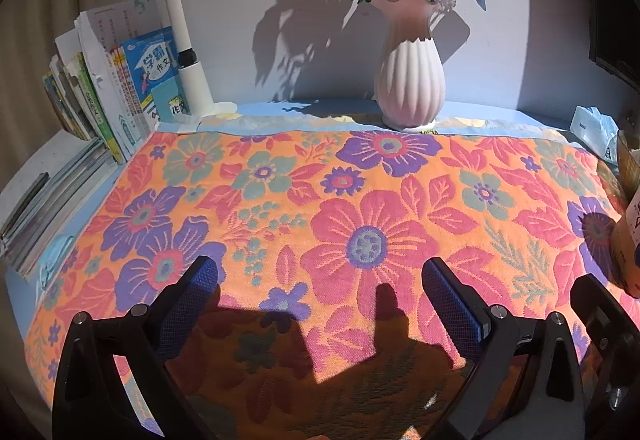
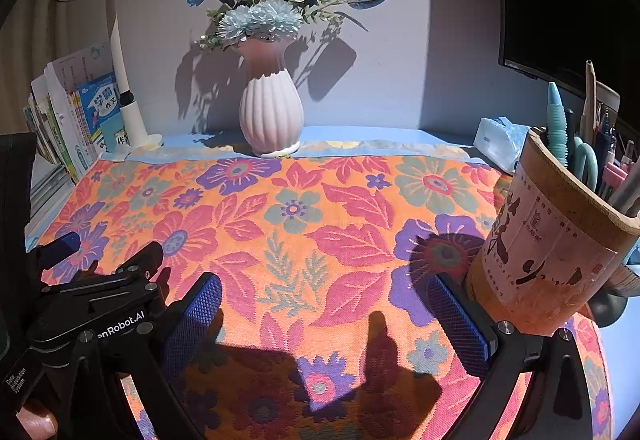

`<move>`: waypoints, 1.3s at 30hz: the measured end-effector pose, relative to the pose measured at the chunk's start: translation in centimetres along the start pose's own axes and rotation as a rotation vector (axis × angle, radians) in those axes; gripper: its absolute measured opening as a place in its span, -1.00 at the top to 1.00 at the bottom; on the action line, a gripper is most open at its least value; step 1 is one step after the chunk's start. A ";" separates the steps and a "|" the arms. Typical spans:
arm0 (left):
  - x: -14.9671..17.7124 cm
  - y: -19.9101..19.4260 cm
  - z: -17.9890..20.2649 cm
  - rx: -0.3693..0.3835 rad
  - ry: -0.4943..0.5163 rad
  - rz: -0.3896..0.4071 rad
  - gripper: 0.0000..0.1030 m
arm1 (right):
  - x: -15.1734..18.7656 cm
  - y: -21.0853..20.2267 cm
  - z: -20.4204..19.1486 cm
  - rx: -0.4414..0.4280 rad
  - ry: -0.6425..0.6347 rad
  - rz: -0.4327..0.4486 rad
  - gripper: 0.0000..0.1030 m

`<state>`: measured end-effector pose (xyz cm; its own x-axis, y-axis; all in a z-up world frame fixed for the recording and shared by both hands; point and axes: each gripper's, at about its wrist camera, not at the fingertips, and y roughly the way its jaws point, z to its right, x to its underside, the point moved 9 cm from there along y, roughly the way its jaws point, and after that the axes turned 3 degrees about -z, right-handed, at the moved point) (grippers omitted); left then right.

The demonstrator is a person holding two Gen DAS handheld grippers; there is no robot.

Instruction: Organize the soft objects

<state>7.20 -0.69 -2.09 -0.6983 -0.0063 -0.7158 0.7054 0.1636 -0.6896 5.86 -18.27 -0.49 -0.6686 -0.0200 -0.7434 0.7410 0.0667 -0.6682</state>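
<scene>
A floral towel (image 1: 320, 200) lies spread flat over the worktop (image 1: 480, 110), reaching from the books (image 1: 120, 88) to the pen cup (image 2: 552, 240), with the vase (image 1: 408, 84) at its far edge, while the left tongs (image 1: 320, 280) and right tongs (image 2: 324, 300) hover above it, both spread wide and holding nothing.

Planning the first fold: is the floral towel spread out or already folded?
Spread out: the floral towel lies flat across the desk in a single layer, no folded-over edges visible, with both grippers open above its near edge.
</scene>
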 end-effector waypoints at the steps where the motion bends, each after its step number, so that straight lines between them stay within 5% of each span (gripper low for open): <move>1: 0.0 0.0 0.0 0.000 0.000 0.001 -0.99 | 0.0 0.0 0.1 0.001 0.001 0.001 -0.99; 39: 0.0 0.1 0.5 -0.002 0.045 -0.002 -0.99 | 0.0 0.5 0.3 0.001 0.007 -0.023 -0.99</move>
<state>7.35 -1.16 -2.17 -0.7044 0.0377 -0.7088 0.7040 0.1654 -0.6907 6.23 -18.54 -0.87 -0.6861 -0.0146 -0.7274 0.7252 0.0656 -0.6854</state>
